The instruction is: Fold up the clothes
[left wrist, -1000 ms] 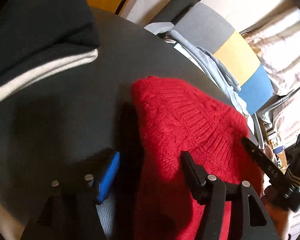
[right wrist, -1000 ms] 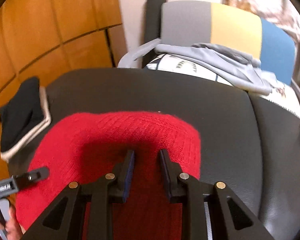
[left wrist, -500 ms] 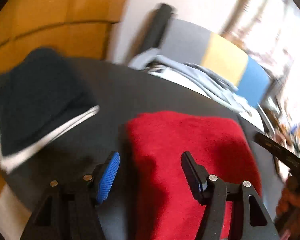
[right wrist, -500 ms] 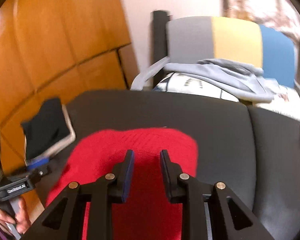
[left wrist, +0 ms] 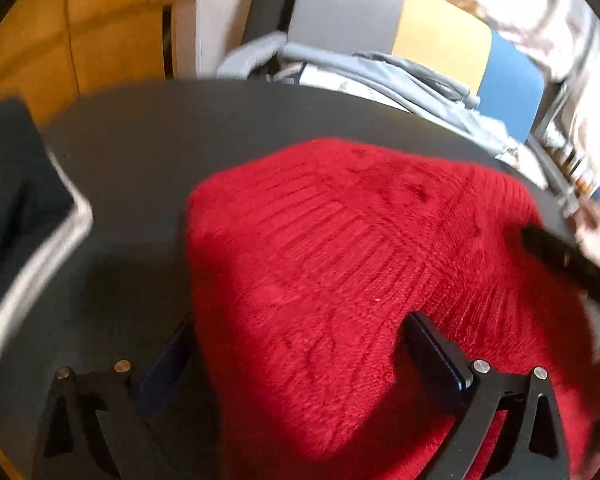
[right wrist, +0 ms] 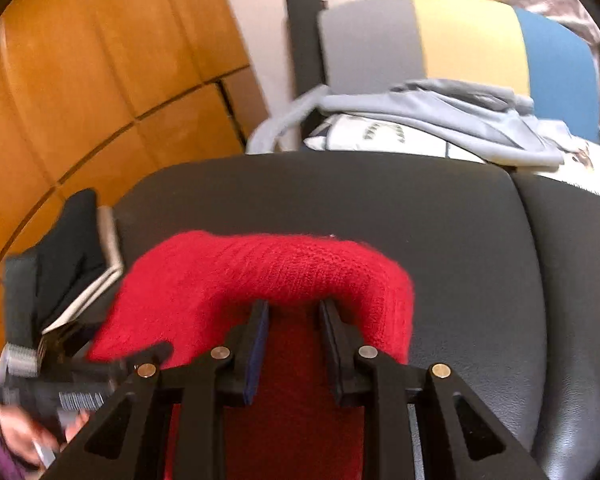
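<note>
A dark folded garment lies beside the red sweater. The left gripper has just opened wide over it; the right gripper pinches its fold.

Both views are fisheye, with straight lines bowed and black corners around the round field. Daylight enters from the upper right, where the window area is blown out to white glare. In the left wrist view motion blur smears nearly everything, most of all the dark folded garment at the left edge; the red sweater is lit brightly across its top and falls into deep shadow toward the bottom. The right wrist view is sharper in the middle, soft at the rim, and the wooden panels glow warm orange.
</note>
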The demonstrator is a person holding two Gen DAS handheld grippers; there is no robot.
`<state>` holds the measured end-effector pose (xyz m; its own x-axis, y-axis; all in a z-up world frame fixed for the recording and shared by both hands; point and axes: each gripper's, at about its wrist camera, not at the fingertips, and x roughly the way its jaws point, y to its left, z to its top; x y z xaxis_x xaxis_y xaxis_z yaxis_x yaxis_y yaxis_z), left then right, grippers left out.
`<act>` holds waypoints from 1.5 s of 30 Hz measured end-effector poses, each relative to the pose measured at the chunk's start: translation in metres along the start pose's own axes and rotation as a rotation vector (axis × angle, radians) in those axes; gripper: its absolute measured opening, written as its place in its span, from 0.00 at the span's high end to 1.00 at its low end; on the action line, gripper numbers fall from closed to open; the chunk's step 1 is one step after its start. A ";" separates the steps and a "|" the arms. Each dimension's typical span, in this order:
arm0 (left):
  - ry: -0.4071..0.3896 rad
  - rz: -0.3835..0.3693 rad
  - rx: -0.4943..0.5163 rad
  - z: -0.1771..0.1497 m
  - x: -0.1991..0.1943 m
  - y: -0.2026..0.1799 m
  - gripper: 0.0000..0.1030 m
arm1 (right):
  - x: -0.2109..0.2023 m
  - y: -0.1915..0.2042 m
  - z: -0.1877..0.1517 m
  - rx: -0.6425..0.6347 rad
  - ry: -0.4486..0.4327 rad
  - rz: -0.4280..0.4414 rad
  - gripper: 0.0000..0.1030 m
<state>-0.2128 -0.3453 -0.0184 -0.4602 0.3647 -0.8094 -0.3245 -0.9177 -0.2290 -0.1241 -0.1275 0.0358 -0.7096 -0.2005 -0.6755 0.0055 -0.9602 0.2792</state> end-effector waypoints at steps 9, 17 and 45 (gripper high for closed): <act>0.016 -0.090 -0.066 -0.049 -0.054 0.034 0.02 | -0.086 -0.040 -0.081 0.408 0.013 0.220 0.52; 0.008 0.016 0.047 -0.088 -0.051 0.012 0.00 | -0.064 -0.033 -0.123 0.403 0.158 0.217 0.42; 0.113 -0.321 -0.112 -0.116 -0.104 0.002 0.07 | -0.169 -0.056 -0.189 0.360 0.092 0.210 0.48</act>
<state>-0.0700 -0.4031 0.0028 -0.2529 0.6231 -0.7401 -0.3425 -0.7731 -0.5339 0.1285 -0.0763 0.0056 -0.6535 -0.4169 -0.6317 -0.1148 -0.7704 0.6271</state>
